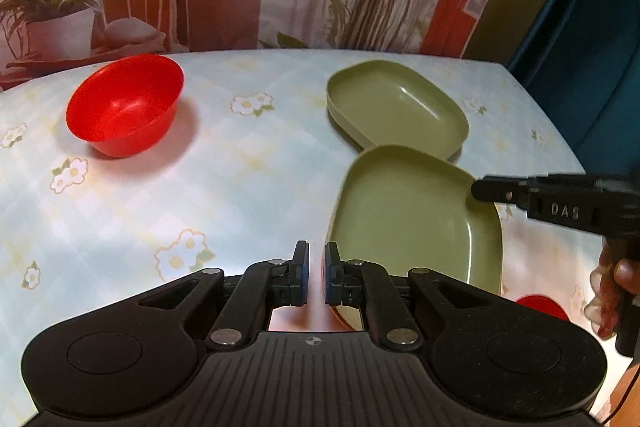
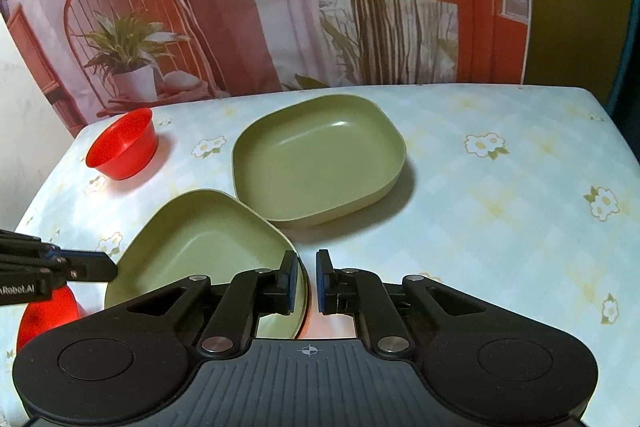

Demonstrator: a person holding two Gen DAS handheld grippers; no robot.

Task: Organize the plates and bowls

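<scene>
Floral cloth covers the worktop [image 2: 500,187], with a printed backdrop of plants and a red window frame behind it. Far left sits a red bowl [image 2: 122,147], upright and well apart from the rest. Toward the middle, the near green plate [image 2: 208,239] is tilted (lifted on one side), its far rim overlapping the far green plate [image 2: 316,159], which lies flat. The left claw [image 1: 316,273] and the right claw [image 2: 307,281] each grip the tilted plate's edge, pads clamped on its rim. Another red dish [image 2: 48,311] peeks out beneath.
</scene>
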